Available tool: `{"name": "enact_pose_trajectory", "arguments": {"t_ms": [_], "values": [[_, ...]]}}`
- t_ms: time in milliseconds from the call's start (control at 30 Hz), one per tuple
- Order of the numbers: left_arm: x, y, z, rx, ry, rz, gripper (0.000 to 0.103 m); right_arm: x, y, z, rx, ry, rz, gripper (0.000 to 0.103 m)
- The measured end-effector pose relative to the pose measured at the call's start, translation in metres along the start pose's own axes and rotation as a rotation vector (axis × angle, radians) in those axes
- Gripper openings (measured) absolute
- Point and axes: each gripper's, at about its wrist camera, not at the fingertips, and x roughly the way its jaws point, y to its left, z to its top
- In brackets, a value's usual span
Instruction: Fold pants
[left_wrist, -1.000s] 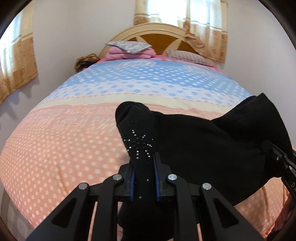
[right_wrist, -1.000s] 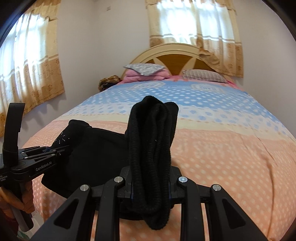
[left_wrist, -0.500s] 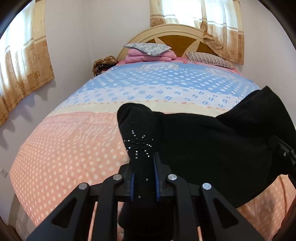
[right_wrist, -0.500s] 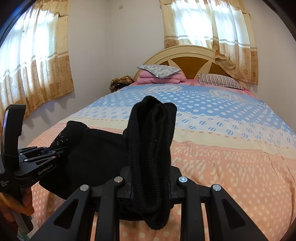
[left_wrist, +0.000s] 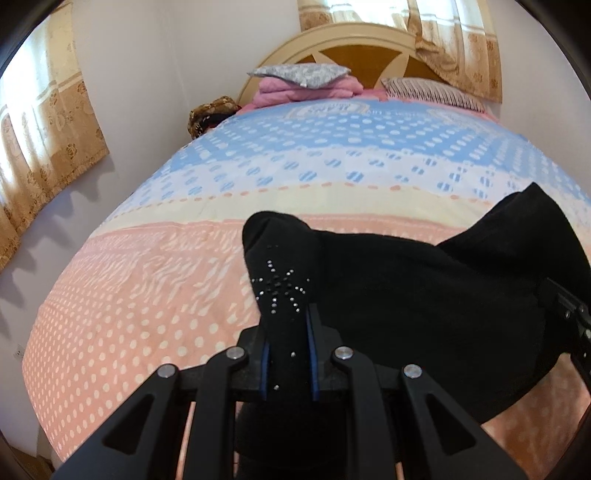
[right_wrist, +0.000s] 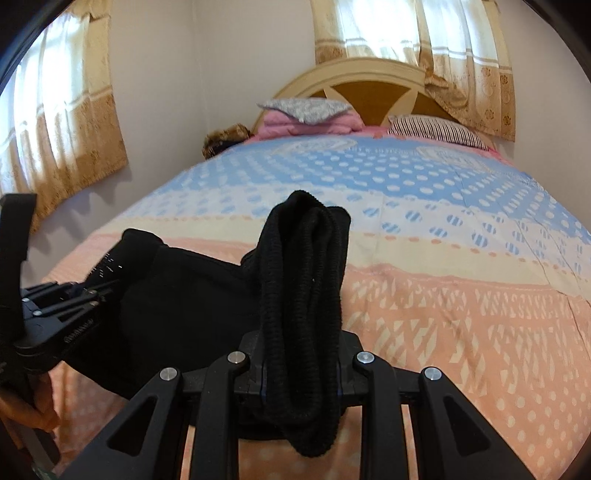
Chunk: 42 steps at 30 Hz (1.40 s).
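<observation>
The black pants (left_wrist: 406, 302) hang stretched between my two grippers above the near end of the bed. My left gripper (left_wrist: 286, 354) is shut on a corner of the pants with a rhinestone star pattern (left_wrist: 280, 288). My right gripper (right_wrist: 301, 365) is shut on a bunched, ribbed part of the pants (right_wrist: 303, 280), which stands up between the fingers. The left gripper also shows at the left of the right wrist view (right_wrist: 74, 295), and the right gripper's edge shows at the right of the left wrist view (left_wrist: 570, 317).
The bed (left_wrist: 155, 295) has a dotted spread, peach near me and blue farther away. Folded pink bedding with a grey pillow (left_wrist: 306, 79) and a striped pillow (left_wrist: 432, 92) lie by the headboard (right_wrist: 369, 85). Curtained windows stand left and behind the bed.
Both grippers have risen and moved forward over the bed with the pants still held; the headboard and pillows look nearer and the view is tilted further up.
</observation>
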Motion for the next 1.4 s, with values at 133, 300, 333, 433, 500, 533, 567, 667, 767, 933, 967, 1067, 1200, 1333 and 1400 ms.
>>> {"name": "enact_pose_trajectory", "arguments": {"t_ms": [133,300,333,433,500,533,567,667,767,933,967,1067,1200,1333,1400], "values": [[0.011,0.0,-0.005,-0.001,0.029,0.009,0.017,0.022,-0.01,-0.004,0.01,0.049,-0.029,0.025],[0.016,0.0,-0.009,0.003,0.042,0.016,0.017,0.036,-0.018,-0.004,0.037,0.089,-0.026,0.025],[0.017,0.0,-0.009,0.002,0.043,0.017,0.017,0.037,-0.018,-0.005,0.038,0.094,-0.028,0.025],[0.02,-0.001,-0.008,-0.002,0.049,0.017,0.017,0.039,-0.017,-0.005,0.034,0.098,-0.032,0.025],[0.023,-0.002,-0.009,0.0,0.057,0.02,0.017,0.041,-0.017,-0.005,0.033,0.103,-0.036,0.025],[0.023,-0.003,-0.009,0.003,0.058,0.024,0.017,0.043,-0.017,-0.004,0.029,0.108,-0.041,0.025],[0.023,-0.004,-0.009,0.009,0.056,0.029,0.017,0.045,-0.015,-0.002,0.023,0.114,-0.047,0.025],[0.026,-0.006,-0.01,0.022,0.056,0.039,0.017,0.053,-0.012,0.003,-0.002,0.136,-0.073,0.025],[0.027,-0.007,-0.013,0.03,0.052,0.044,0.017,0.057,-0.008,0.001,-0.021,0.149,-0.094,0.025],[0.028,-0.009,-0.014,0.053,0.045,0.056,0.017,0.064,-0.007,0.0,-0.032,0.172,-0.107,0.027],[0.027,-0.009,-0.014,0.055,0.045,0.055,0.017,0.065,-0.007,0.0,-0.038,0.176,-0.111,0.027],[0.025,-0.007,-0.016,0.058,0.053,0.045,0.017,0.063,-0.006,0.0,-0.056,0.18,-0.113,0.027],[0.019,-0.004,-0.017,0.057,0.07,0.043,0.027,0.065,-0.009,0.002,-0.053,0.201,-0.088,0.033],[0.007,0.01,-0.021,0.035,0.088,0.053,0.065,0.062,-0.019,0.002,-0.001,0.203,-0.037,0.04],[-0.001,0.025,-0.026,0.004,0.095,0.028,0.088,0.051,-0.025,0.003,0.032,0.178,0.001,0.04]]}}
